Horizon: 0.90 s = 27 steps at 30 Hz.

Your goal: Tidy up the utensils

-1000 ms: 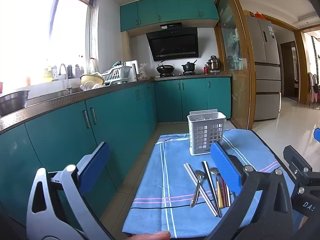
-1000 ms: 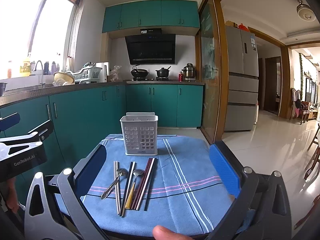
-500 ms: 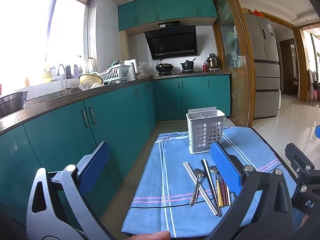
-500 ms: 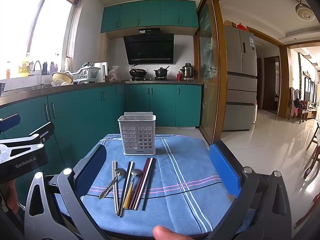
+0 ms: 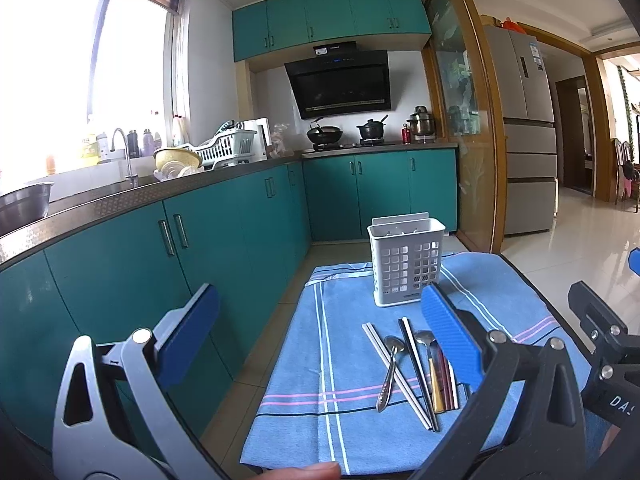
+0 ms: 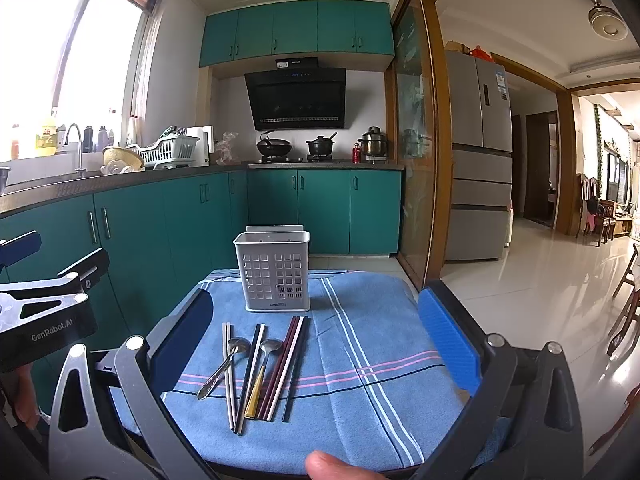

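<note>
A white perforated utensil holder [image 6: 275,272] stands upright at the far end of a blue cloth [image 6: 360,360]; it also shows in the left wrist view [image 5: 406,266]. In front of it lie a steel spoon [image 6: 224,368], a gold-handled spoon [image 6: 262,376], silver chopsticks [image 6: 229,372], a black-and-white pair [image 6: 250,376] and dark red chopsticks [image 6: 286,364]. The same utensils show in the left wrist view [image 5: 408,364]. My right gripper [image 6: 316,348] is open and empty above the cloth's near edge. My left gripper [image 5: 320,340] is open and empty at the cloth's left side.
Teal cabinets [image 5: 200,272] and a counter with a sink [image 5: 124,160] and dish rack [image 5: 228,150] run along the left. A stove with pots [image 6: 296,146] is at the back. A fridge [image 6: 480,152] and tiled floor [image 6: 540,280] lie to the right.
Both grippers have shifted very slightly; the holder and utensils sit a touch differently in view. Nothing on the cloth has moved and both grippers stay open.
</note>
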### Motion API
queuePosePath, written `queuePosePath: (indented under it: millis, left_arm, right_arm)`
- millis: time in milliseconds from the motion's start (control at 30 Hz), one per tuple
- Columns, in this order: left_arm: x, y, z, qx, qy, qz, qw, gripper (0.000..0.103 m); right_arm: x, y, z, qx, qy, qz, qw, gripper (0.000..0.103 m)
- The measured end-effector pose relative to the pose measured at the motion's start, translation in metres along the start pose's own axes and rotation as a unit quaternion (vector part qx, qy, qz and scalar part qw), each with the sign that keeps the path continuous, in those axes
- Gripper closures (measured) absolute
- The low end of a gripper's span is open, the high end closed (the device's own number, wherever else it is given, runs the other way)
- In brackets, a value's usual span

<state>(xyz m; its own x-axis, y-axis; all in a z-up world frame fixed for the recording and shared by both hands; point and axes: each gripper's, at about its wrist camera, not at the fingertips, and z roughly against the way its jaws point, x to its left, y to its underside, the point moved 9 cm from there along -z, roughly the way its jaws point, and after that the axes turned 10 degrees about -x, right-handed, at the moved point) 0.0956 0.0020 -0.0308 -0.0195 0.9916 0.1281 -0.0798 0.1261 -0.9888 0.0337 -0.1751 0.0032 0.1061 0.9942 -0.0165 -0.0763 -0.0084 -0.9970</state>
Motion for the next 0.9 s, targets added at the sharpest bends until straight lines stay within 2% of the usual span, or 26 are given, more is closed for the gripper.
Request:
queuePosePath:
  millis: [467,900]
  left_arm:
    - [0.002,-0.001,0.001,0.004,0.01,0.028,0.9996,0.003]
    - [-0.012,0.009,-0.003,0.021,0.03,0.019,0.9991,0.003]
  right_arm:
    - [0.001,-0.004,0.001,-0.003,0.001,-0.002,1.0,0.003]
    - [-0.005,-0.013,0.001,-0.014,0.013,-0.006,1.0,0.003]
